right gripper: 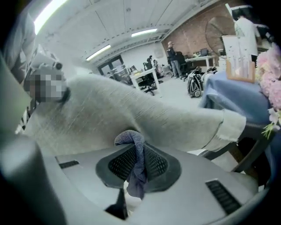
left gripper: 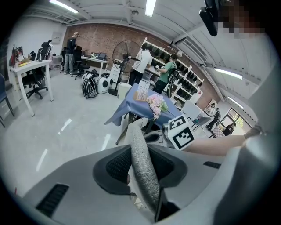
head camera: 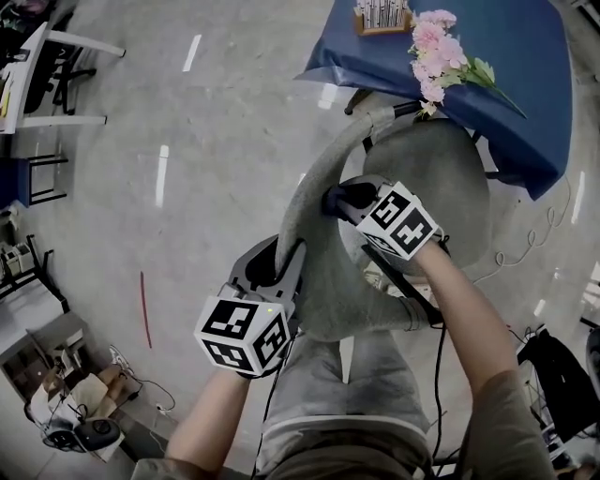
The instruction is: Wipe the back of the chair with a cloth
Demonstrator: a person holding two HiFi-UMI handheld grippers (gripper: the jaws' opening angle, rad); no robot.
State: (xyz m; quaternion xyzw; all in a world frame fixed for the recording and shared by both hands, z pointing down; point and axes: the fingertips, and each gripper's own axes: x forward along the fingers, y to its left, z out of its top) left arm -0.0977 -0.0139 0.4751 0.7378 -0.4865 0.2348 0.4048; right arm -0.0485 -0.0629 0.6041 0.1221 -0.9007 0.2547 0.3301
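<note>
- Two hand-held grippers work at a grey upholstered chair on a pale workshop floor (head camera: 216, 141), seen from above the person holding them.
- The left gripper (left gripper: 141, 167) pinches the top edge of the chair back (head camera: 319, 234), its pads pressed on either side of the grey fabric rim.
- The right gripper (right gripper: 137, 161) is clamped on a bluish-grey cloth (right gripper: 135, 151), which bunches up above the pads and hangs down between them.
- The cloth lies up against the inner face of the chair back, to the right of the left gripper and a little farther off, above the round seat (head camera: 436, 173).
- Beyond the chair, at the far right, stands a blue-draped table (head camera: 534, 66), with a spray of pink flowers (head camera: 434, 47) at its near edge and a wooden holder (head camera: 382, 17) farther back.
- People (left gripper: 142, 61) stand by shelves (left gripper: 184, 66) and desks at the far end of the room, before a brick wall (left gripper: 105, 37).
</note>
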